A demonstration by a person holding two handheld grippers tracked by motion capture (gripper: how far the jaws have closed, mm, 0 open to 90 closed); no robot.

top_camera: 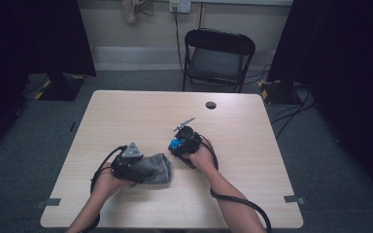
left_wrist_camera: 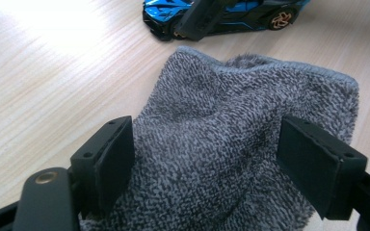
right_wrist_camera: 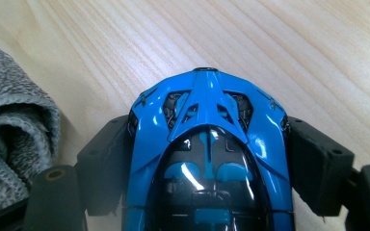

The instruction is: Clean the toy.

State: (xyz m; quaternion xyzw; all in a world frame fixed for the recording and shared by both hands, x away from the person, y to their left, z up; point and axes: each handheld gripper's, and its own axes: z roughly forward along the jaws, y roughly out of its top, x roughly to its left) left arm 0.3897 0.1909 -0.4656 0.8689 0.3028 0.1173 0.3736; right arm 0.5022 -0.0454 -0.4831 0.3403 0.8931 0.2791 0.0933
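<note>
A grey terry cloth (top_camera: 156,168) lies bunched on the wooden table (top_camera: 141,111), left of centre. My left gripper (top_camera: 137,170) sits over its left end. In the left gripper view the cloth (left_wrist_camera: 231,110) is gathered between the two black pads (left_wrist_camera: 111,159), and the left gripper (left_wrist_camera: 204,161) is shut on it. A blue toy sports car (top_camera: 177,144) stands on the table just right of the cloth. My right gripper (top_camera: 180,145) has a jaw against each side of the car (right_wrist_camera: 207,139). The right gripper (right_wrist_camera: 207,166) is shut on the car, nose pointing away.
A dark round grommet (top_camera: 211,105) sits near the table's far edge. A black folding chair (top_camera: 218,56) stands behind the table. Cables trail from both grippers toward the near edge. The folded edge of the cloth (right_wrist_camera: 9,144) lies close to the car's left.
</note>
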